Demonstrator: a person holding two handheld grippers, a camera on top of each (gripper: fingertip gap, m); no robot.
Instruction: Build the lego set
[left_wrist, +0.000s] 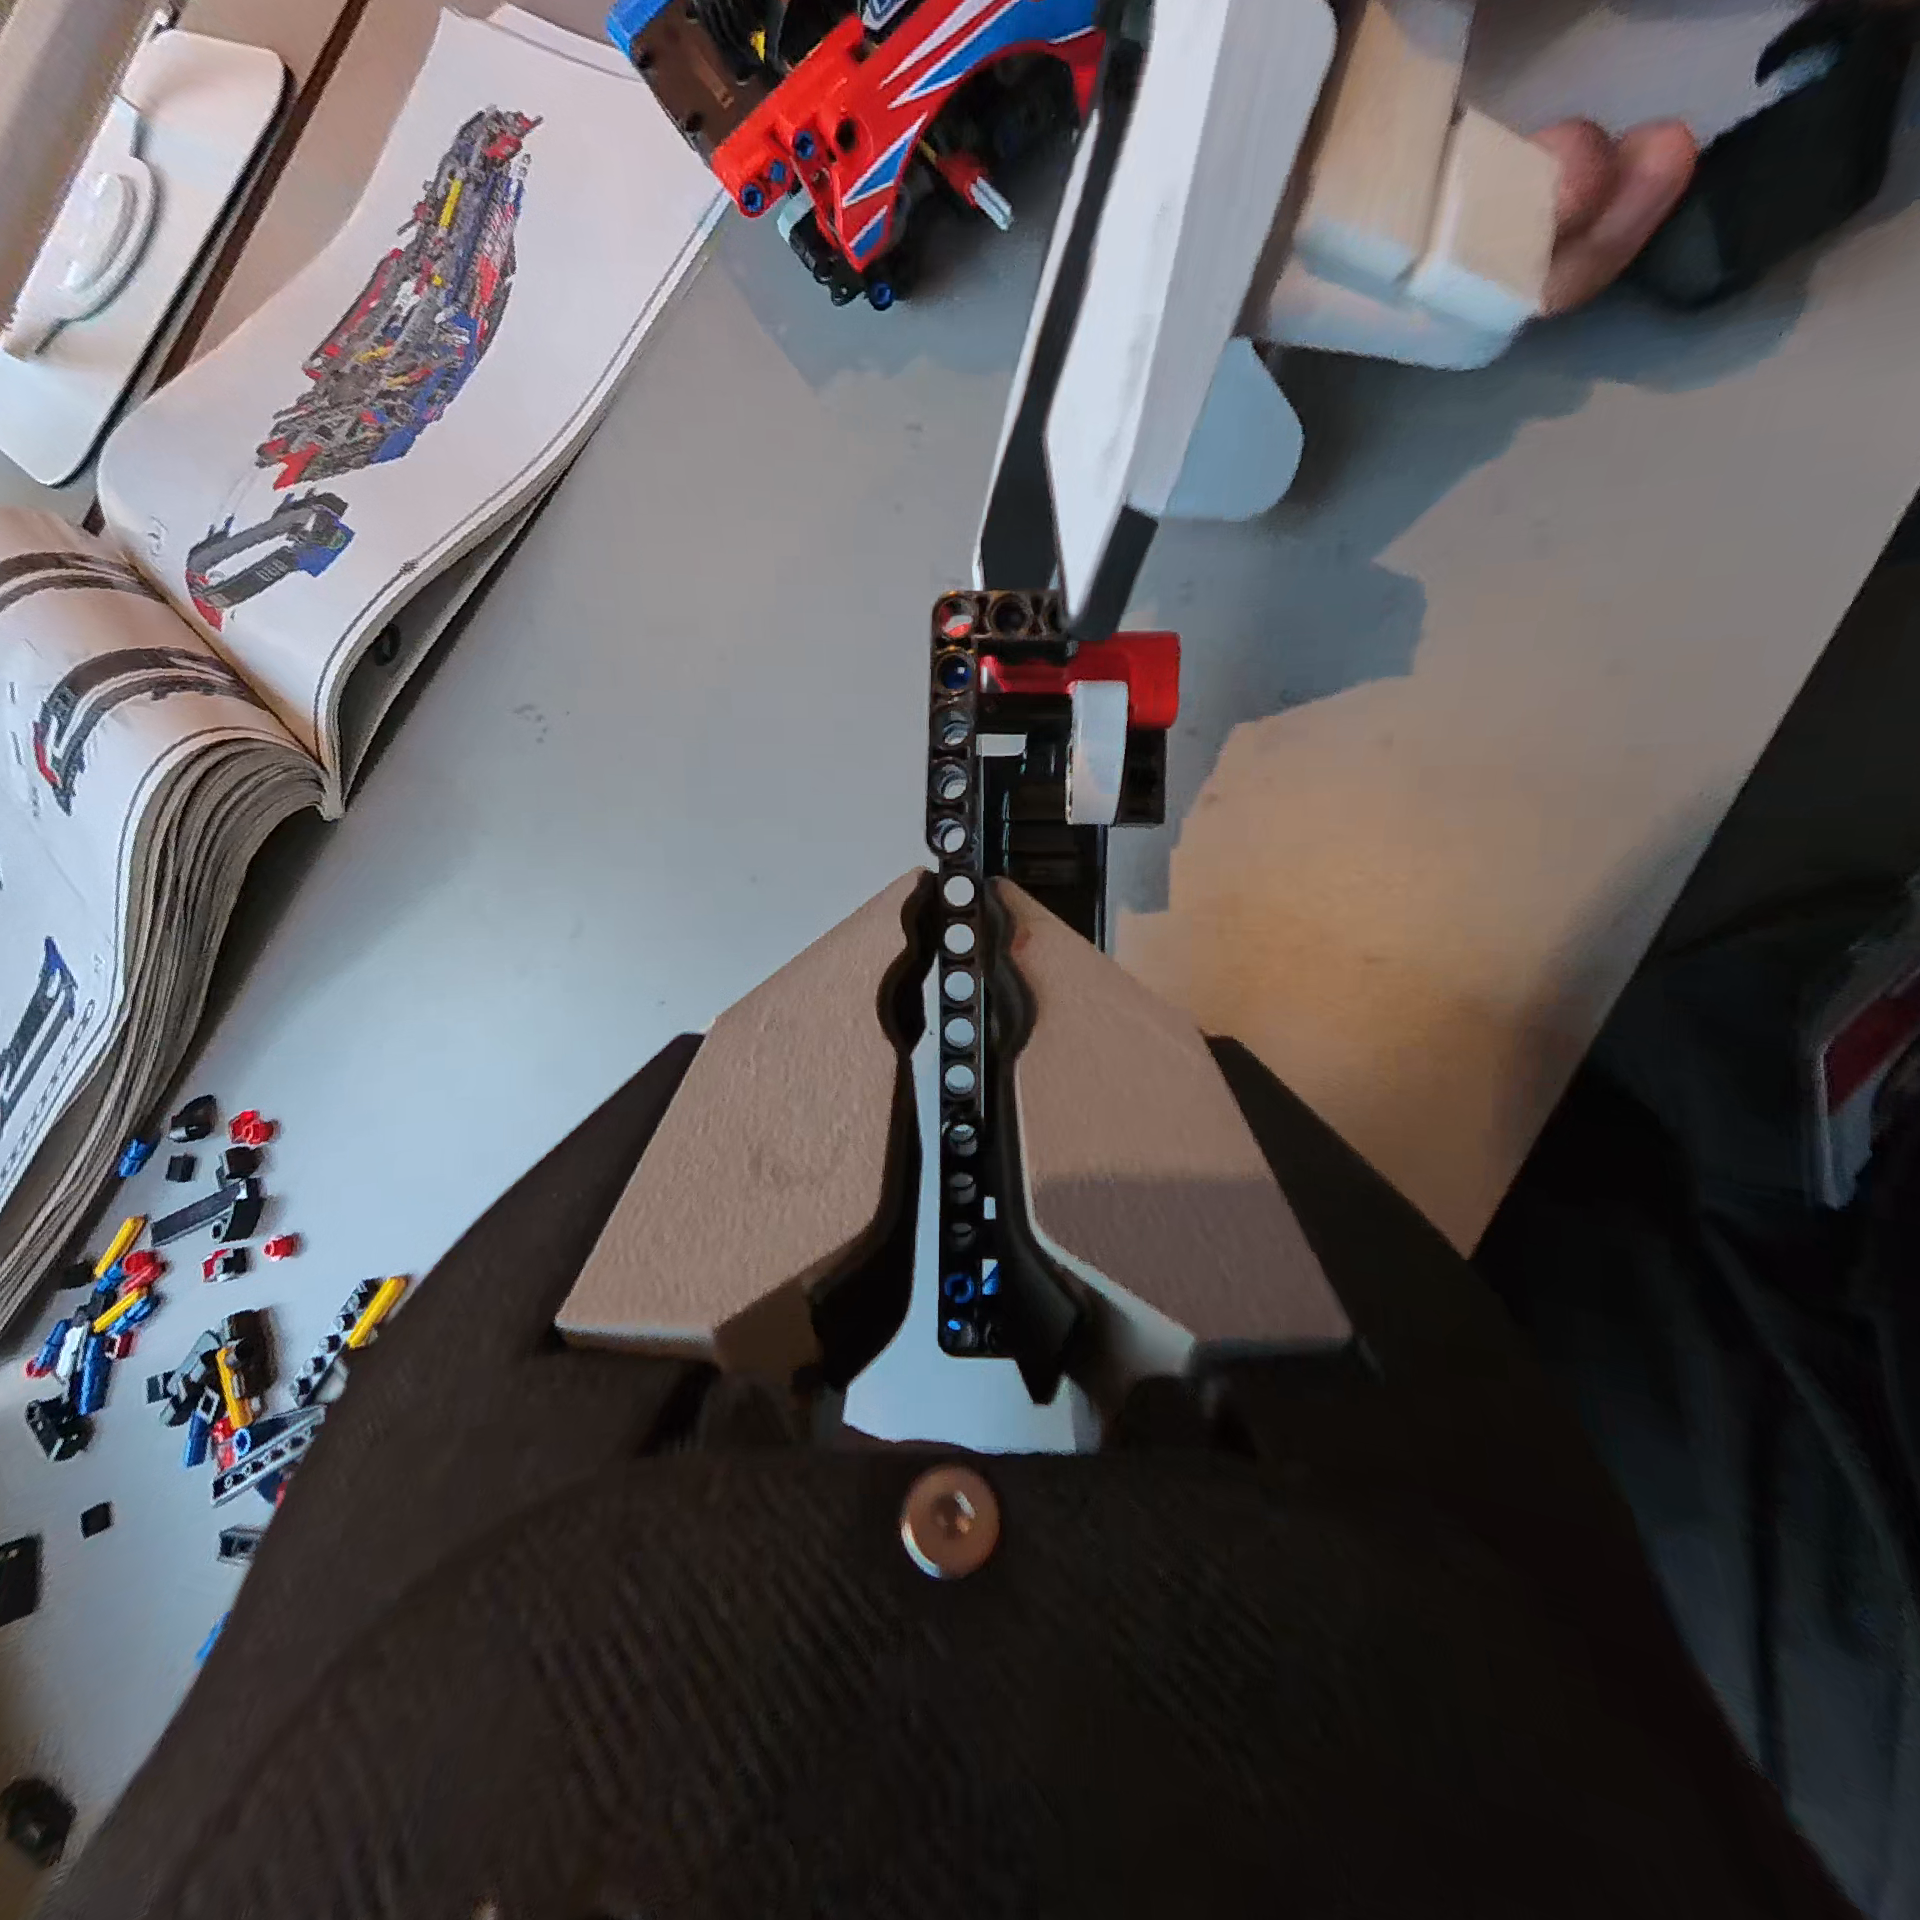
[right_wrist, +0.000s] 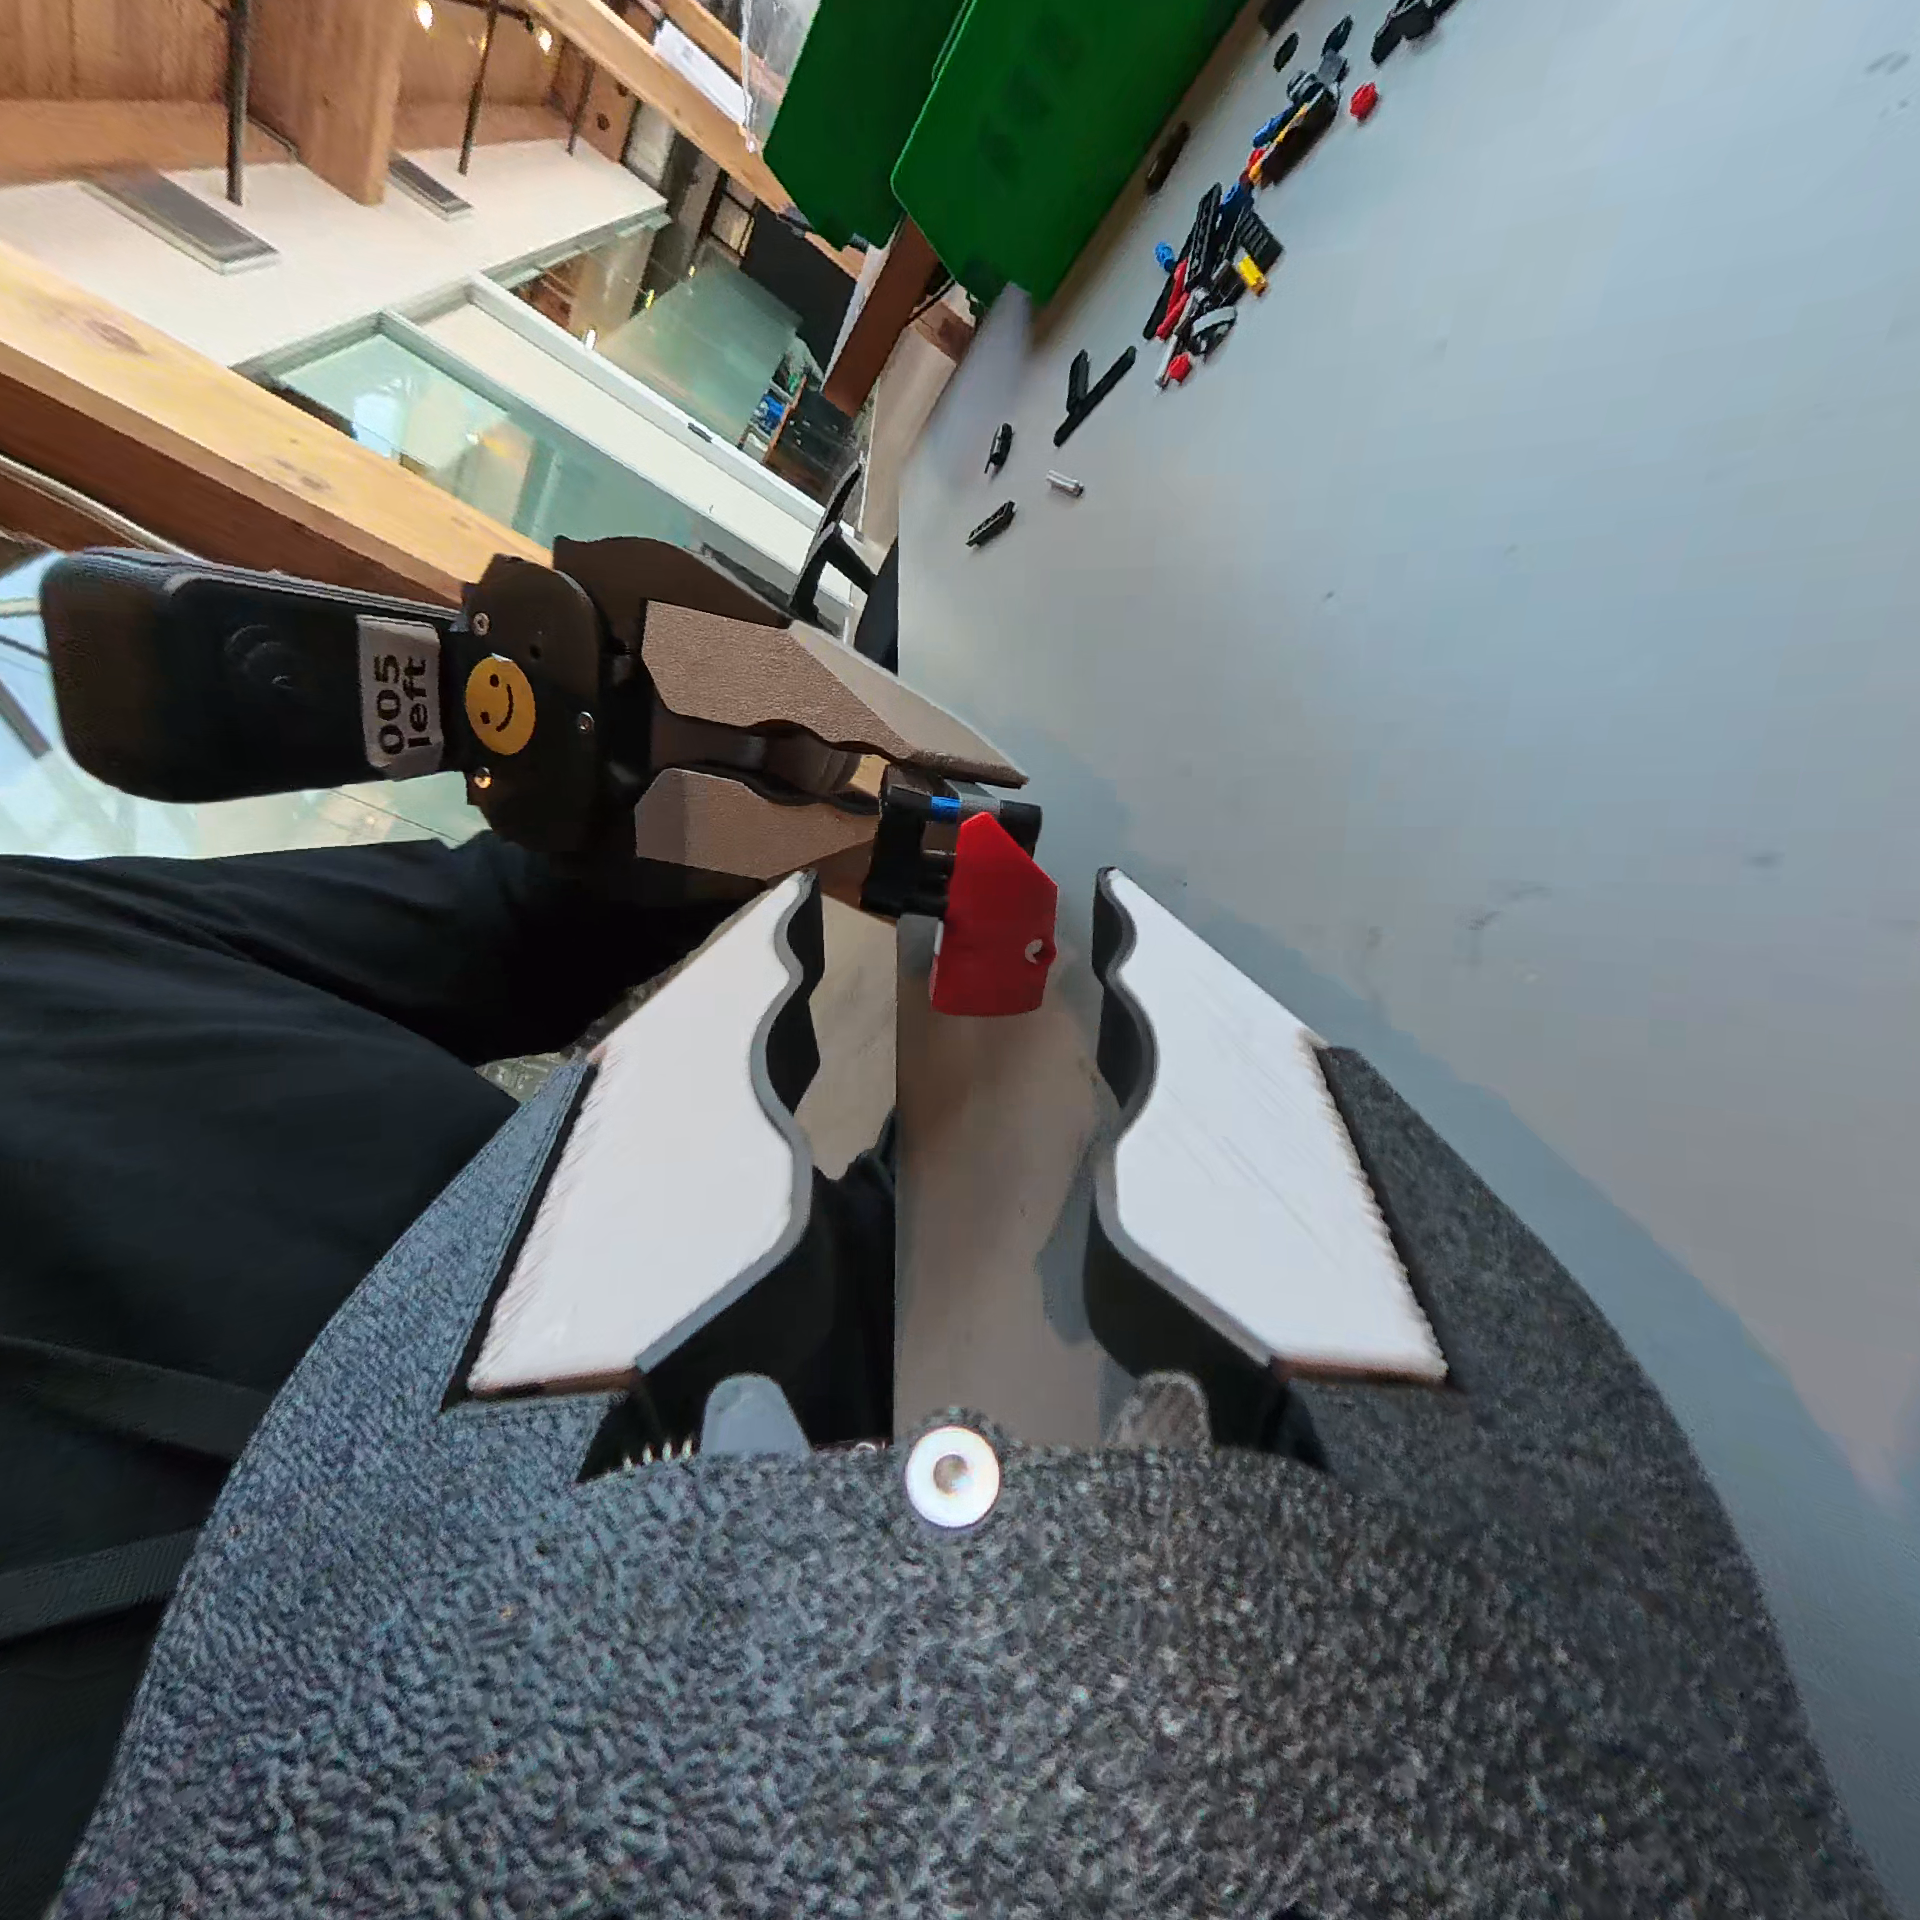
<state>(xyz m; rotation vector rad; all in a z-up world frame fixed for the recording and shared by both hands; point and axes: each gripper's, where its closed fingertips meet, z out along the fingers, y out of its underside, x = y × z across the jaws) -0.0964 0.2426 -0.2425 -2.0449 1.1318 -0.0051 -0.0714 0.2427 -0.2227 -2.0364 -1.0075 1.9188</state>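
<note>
Grey table (left_wrist: 644, 727) strewn with loose bricks (left_wrist: 156, 1309); left tool (left_wrist: 958, 894) clamping black beam (left_wrist: 958, 977); right tool (right_wrist: 956, 935) apart.

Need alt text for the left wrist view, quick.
The left hand-held gripper clamps a long black holed beam of a small black-and-red lego assembly; the right hand-held gripper touches its far end.

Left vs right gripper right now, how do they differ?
The left gripper is shut on the black holed beam of a small assembly; the right gripper is open and holds nothing. Left fingers are tan, right fingers white. The assembly's red piece sits just ahead of the right gripper's open gap. Both have wavy black inner pads.
</note>
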